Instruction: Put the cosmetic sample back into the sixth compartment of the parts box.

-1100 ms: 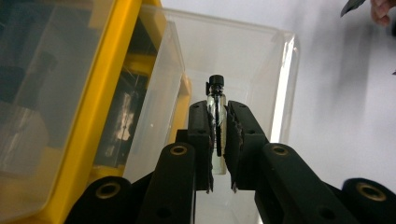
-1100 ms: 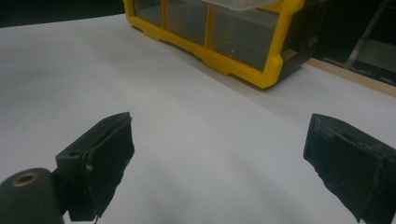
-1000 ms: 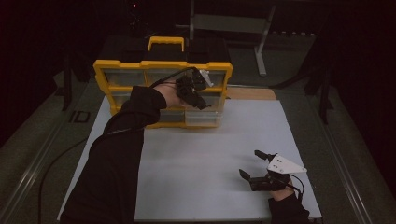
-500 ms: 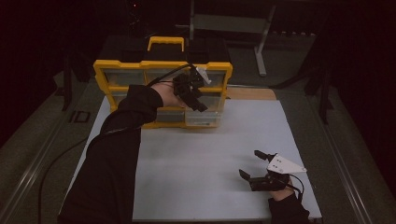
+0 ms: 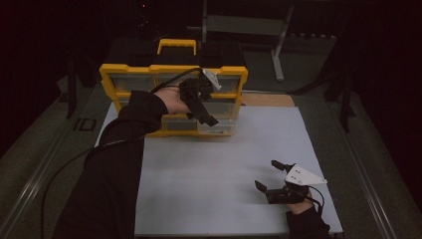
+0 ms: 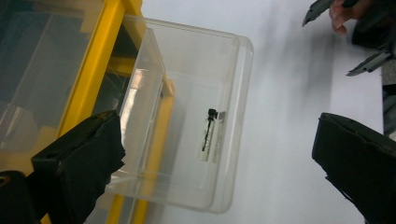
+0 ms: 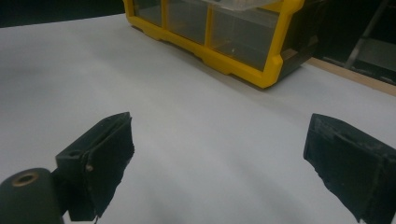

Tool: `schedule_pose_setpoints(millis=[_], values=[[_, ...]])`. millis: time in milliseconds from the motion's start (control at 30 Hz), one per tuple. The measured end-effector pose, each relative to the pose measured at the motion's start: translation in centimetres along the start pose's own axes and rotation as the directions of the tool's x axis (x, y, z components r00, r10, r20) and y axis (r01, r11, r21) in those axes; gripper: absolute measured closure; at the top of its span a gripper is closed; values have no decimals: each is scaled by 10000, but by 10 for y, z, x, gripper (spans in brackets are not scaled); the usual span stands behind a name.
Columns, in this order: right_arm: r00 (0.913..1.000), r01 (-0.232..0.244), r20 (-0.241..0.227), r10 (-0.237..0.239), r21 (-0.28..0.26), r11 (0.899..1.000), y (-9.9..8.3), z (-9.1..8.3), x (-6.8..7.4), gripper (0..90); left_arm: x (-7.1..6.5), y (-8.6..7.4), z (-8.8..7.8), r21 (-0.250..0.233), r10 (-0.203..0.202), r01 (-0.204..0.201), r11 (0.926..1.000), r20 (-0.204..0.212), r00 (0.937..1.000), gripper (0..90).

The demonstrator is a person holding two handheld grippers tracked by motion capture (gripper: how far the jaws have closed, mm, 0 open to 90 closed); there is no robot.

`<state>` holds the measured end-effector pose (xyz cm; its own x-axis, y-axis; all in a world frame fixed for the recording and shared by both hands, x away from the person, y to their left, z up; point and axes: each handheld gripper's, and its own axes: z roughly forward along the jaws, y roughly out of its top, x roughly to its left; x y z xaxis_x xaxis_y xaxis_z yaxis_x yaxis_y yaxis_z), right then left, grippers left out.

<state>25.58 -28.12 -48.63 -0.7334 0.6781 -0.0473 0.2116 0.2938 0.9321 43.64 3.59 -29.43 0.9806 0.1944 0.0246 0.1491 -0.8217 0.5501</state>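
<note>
While left gripper (image 6: 215,154) hangs above pulled-out clear drawer (image 6: 196,116) of yellow organizer (image 5: 171,97), jaws just opened wide, nothing between pads; small black-tipped part (image 6: 208,134) lies inside drawer. Right gripper (image 5: 273,177) spread open, empty, resting over white sheet (image 5: 219,164).

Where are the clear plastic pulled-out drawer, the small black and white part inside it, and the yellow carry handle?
Clear plastic drawer (image 6: 236,84), left gripper view, on its front wall.
Small black and white part (image 6: 208,135), left gripper view, on its middle.
Yellow carry handle (image 5: 177,44), high view, on its top bar.
</note>
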Motion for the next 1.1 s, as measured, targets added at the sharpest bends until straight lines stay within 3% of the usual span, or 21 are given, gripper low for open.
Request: schedule_pose_setpoints(millis=[633, 900, 1100], values=[[10000, 62, 19, -62, 26, 10000, 1, 1, 1, 84, -13, -38, -25, -687, -499, 489, 9964, -122, 9987, 1], [10000, 64, -5, -64, 38, 10000, 1, 1, 2, 84, -21, -66, -38, -934, -679, 659, 9934, -176, 9975, 1], [10000, 61, 2, -61, 54, 10000, 1, 1, 3, 84, -29, -95, -43, -1238, -1141, 1098, 9862, -286, 9931, 1]])
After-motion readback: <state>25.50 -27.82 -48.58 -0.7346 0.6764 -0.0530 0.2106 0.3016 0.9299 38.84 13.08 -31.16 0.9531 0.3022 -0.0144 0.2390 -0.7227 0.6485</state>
